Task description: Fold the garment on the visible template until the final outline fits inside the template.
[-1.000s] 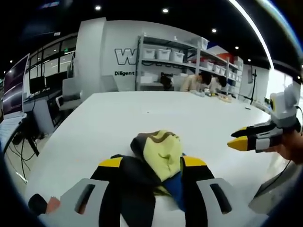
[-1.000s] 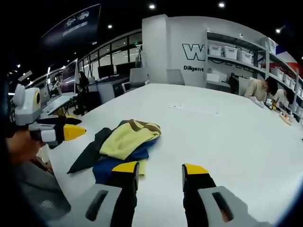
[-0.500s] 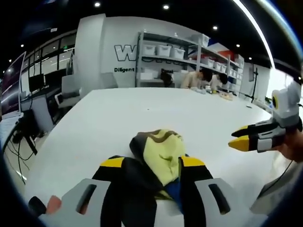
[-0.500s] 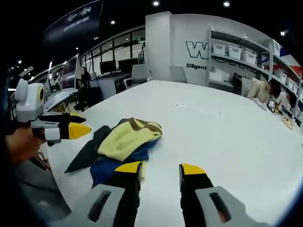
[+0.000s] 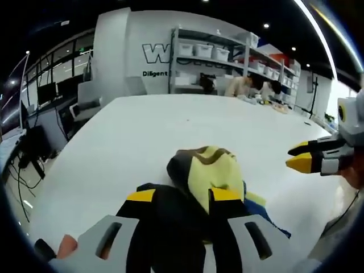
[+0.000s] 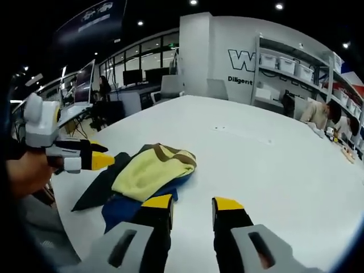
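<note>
Nearest me, my left hand-held gripper (image 5: 181, 198) has its 2 jaws parted with black cloth showing between them; I cannot tell whether they touch the fabric or just hang above it. My right hand-held gripper (image 6: 192, 203) also has its jaws apart, nothing between them, and its left jaw tip sits just beside the blue edge of the garment (image 6: 149, 169).

The garment is a crumpled heap on the white worktop (image 6: 267, 165), directly ahead of my left hand-held gripper and ahead and to the left of my right one. It shows a pale yellow panel with a brown band on top, a blue layer under that, and a black part trailing back toward my left hand-held gripper. I see no template outline on the worktop around it.

I judge it light, limp and floppy: it will sag and drag, not hold a shape, and the layers may slide over each other. I would pinch a single edge or corner on each side, the black trailing part with the left and the blue edge with the right, then spread it flat.

Far beyond, shelves with white bins (image 5: 215, 54) stand against the wall.
</note>
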Demonstrator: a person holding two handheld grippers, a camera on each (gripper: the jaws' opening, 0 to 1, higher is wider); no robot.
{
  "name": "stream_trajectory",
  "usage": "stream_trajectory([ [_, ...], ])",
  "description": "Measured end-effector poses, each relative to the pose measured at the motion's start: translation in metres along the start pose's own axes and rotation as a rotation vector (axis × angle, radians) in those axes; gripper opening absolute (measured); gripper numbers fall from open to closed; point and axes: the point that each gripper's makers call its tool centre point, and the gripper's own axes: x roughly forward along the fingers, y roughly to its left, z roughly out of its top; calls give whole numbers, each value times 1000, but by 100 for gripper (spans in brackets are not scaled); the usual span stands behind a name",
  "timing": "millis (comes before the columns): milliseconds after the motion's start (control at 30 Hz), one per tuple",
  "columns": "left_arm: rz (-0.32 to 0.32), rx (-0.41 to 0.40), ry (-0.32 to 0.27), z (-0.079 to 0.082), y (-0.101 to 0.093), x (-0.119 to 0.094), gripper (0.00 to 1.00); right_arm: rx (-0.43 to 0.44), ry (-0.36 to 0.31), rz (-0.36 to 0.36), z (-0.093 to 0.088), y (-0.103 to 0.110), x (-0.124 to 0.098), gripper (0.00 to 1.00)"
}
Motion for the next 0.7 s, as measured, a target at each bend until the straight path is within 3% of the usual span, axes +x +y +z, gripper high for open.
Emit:
stream_trajectory([
  [433, -4, -13, 43, -2, 6, 29, 25, -2, 18, 9, -1, -2, 21, 20],
  [700, -20, -38, 93, -11, 2, 41, 19, 9, 19, 5, -4, -7, 20, 19],
])
